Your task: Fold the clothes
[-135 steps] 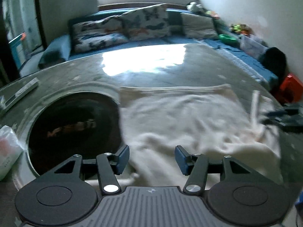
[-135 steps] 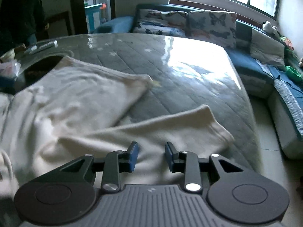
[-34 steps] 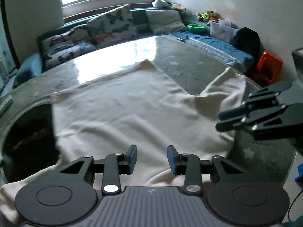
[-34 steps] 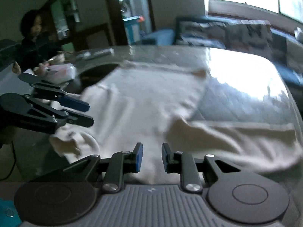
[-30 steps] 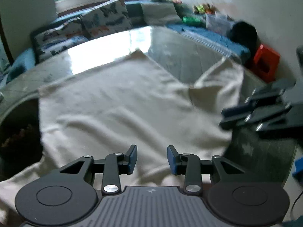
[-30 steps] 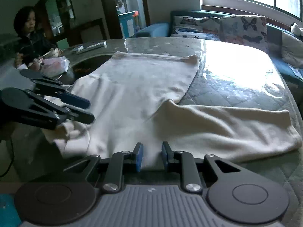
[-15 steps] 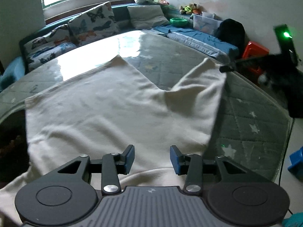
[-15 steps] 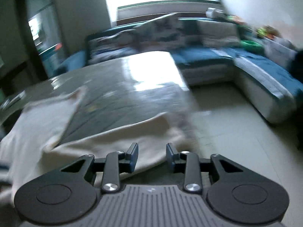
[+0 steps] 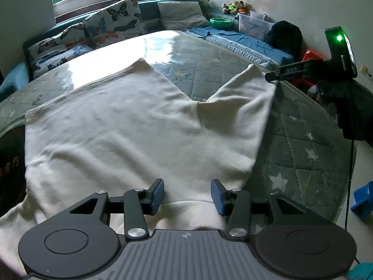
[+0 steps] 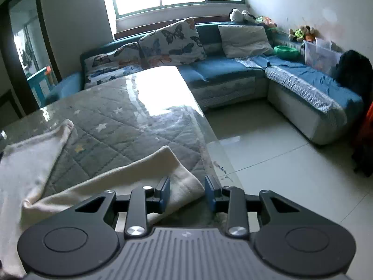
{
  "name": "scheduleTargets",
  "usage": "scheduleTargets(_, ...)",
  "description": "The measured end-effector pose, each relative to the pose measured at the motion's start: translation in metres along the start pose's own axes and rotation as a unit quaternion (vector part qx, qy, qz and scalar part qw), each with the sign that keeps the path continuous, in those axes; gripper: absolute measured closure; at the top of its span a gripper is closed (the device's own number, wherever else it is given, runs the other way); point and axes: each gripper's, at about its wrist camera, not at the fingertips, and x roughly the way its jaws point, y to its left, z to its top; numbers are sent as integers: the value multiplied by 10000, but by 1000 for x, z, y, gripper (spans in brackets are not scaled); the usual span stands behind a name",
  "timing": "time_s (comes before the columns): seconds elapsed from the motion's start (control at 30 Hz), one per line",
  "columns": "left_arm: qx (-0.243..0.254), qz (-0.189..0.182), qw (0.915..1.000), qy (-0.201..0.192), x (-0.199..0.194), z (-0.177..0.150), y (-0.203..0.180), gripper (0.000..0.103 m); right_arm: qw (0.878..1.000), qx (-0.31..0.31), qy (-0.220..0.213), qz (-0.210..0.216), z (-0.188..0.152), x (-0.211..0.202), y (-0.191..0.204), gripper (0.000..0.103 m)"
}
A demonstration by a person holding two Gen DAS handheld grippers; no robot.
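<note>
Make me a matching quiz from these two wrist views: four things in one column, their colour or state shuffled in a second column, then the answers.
1. garment
2. bowl on the sofa
3. butterfly cushion
4. left gripper

A. green
B. jaws opening, not gripping
C. cream, spread on the table
D. propped against the sofa back

Pairs: 1-C, 2-A, 3-D, 4-B

1. A garment (image 9: 121, 126) lies spread on the tabletop (image 9: 300, 144).
2. Its sleeve (image 10: 130, 172) reaches the tabletop's right edge.
3. A sofa (image 10: 223, 74) stands behind the tabletop.
4. Cushions (image 10: 170, 42) lie on the sofa.
</note>
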Motion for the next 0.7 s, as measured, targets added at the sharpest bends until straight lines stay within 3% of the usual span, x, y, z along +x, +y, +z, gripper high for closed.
scheduleTargets(0.17, 66, -3, 10000, 19, 2, 1, -4, 54, 9999, -145, 39, -58, 1, -1, 1, 92)
scheduleTargets(0.23, 79, -10, 10000, 29, 2, 2, -5, 54, 9996, -250, -18, -130, 0, -4, 4, 94)
scheduleTargets(0.43, 114, -148, 9998, 15, 0, -1, -6, 54, 9964, -540, -338, -564, 6, -25, 5, 94)
scheduleTargets(0.6, 132, -169, 9998, -22, -2, -5, -6, 52, 9968, -450, -68, -652, 2, -10, 1, 93)
scheduleTargets(0.7, 80, -213, 9997, -59, -9, -8, -4, 52, 9960, -509, -71, -737, 3, -9, 3, 86)
